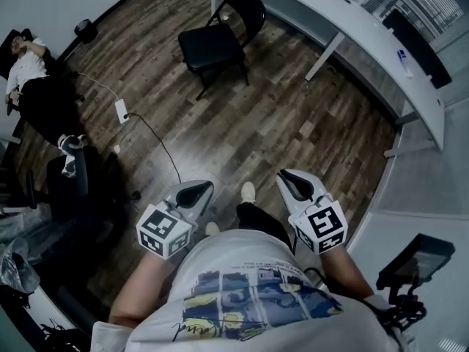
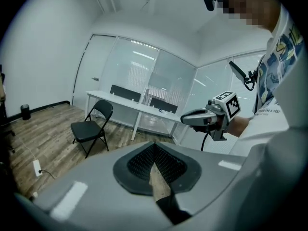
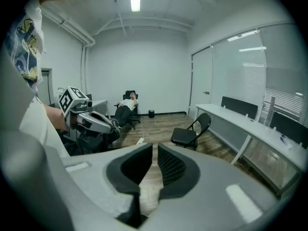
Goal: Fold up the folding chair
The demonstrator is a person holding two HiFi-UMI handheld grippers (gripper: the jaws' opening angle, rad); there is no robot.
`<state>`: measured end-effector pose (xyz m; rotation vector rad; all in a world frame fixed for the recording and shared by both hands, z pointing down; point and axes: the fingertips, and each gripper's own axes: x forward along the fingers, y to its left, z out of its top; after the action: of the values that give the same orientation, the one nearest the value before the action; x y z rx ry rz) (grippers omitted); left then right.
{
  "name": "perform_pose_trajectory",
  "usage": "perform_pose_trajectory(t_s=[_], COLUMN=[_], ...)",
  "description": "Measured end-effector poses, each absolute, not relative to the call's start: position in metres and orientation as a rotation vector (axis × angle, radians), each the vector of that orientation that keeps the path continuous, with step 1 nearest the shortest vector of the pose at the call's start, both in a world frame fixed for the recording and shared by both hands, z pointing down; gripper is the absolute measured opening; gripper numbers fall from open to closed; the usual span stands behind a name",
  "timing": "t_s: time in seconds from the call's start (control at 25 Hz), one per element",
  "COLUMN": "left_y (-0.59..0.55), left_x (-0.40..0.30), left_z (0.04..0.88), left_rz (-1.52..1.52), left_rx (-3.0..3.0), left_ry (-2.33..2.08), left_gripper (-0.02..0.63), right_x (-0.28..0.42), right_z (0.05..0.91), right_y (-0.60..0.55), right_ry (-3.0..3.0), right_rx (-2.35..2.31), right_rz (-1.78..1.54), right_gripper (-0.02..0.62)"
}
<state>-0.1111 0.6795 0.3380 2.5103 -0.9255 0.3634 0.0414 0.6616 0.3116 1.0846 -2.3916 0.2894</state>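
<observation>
- Nearest you, the left gripper [image 1: 196,191] and right gripper [image 1: 292,177] hang just ahead of your chest, side by side, both pointing forward and tilted down toward the floor [image 1: 293,123].
- The left jaws are pressed together on nothing. The right jaws stand a slit apart, also empty.
- The folding chair [image 1: 214,44] stands unfolded at the far side of the room, just beside the long white bench [image 1: 352,20], well apart from both grippers.
- This looks like the approach: walk closer before reaching, and spread both jaws wide.
- Aim one gripper at the backrest top, the other at the seat's front edge.
- Mind the power strip [image 1: 121,111] and its cable, left.
</observation>
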Motion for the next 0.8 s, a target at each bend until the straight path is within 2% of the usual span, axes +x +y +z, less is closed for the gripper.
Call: perform_pose_trajectory(t_s=[0.16, 0.4, 0.8], left_y=[0.627, 0.527, 0.520], left_x=[-0.088, -0.017, -0.014], left_z=[0.331, 0.320, 0.314], left_rz=[0.363, 0.383, 0.350], left_rx=[2.494, 2.469, 2.490], left_ry=[-0.996, -1.082, -1.127], left_gripper=[0.005, 0.005, 0.005], right_x=[0.071, 0.146, 0.160], right_z=[0.310, 0.313, 0.319], right_y=[0.607, 0.508, 0.505], right_ry=[-2.416, -2.454, -2.437], right_rx=[1.067, 1.024, 1.045], right_rz=[0.280, 0.295, 0.284], right_gripper=[0.026, 0.038, 0.038])
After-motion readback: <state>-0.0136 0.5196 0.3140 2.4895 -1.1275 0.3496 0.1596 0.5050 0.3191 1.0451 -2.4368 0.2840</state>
